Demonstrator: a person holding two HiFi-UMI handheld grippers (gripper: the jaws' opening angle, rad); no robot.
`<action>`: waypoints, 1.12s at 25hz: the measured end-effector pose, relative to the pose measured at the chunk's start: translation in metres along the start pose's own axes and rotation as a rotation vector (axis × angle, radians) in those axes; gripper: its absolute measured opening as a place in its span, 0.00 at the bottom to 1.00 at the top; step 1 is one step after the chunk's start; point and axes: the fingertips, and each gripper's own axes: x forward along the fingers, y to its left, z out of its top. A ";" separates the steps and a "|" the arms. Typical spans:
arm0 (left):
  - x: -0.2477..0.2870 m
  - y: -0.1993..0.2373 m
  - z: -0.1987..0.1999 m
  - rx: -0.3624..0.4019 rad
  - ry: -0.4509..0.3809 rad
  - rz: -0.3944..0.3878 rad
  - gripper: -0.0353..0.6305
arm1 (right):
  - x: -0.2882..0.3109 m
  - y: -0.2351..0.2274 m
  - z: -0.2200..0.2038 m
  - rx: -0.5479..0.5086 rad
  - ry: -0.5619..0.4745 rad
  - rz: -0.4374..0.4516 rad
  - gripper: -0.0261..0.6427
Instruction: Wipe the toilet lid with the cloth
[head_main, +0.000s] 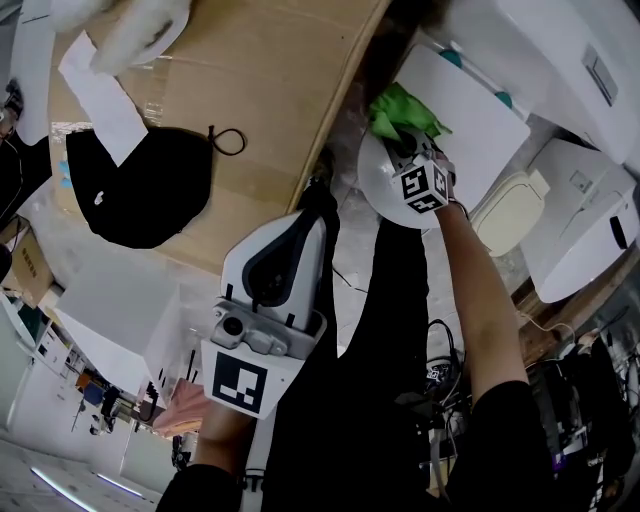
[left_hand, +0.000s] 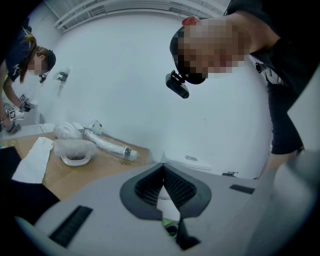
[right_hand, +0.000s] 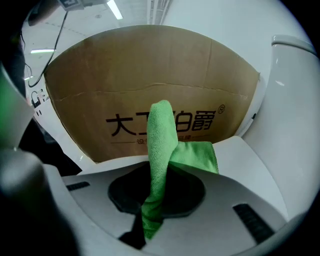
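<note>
Clearly, the right gripper (right_hand: 157, 182) is clamping the green cloth (right_hand: 162, 140). Only its own view is showing the printed cardboard (right_hand: 150, 85) behind. The head view is showing the cloth at the edge of a flat white panel (head_main: 470, 120). The left gripper (left_hand: 162, 172) is pressing its 2 jaws together, empty.

Bright, flat indoor light all round, coming from the ceiling strip lights (right_hand: 114, 9), which blow out in the right gripper view. Both gripper views are heavy fisheye, with black corners and bowed edges, and anything right up against the lens goes soft. The wall (left_hand: 125, 75) looks washed-out bluish, and the cloth (right_hand: 161, 145) is crisp. The head view is sharp but dimmer toward the bottom.
</note>
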 end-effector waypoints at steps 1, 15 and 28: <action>-0.002 0.001 -0.001 -0.002 0.000 -0.002 0.06 | -0.001 0.008 -0.001 0.007 0.001 0.004 0.11; -0.031 0.001 -0.006 -0.001 -0.006 0.008 0.06 | -0.015 0.134 -0.018 0.063 0.008 0.106 0.11; -0.047 -0.047 0.063 0.034 -0.064 -0.040 0.06 | -0.114 0.077 0.045 0.561 -0.110 -0.032 0.11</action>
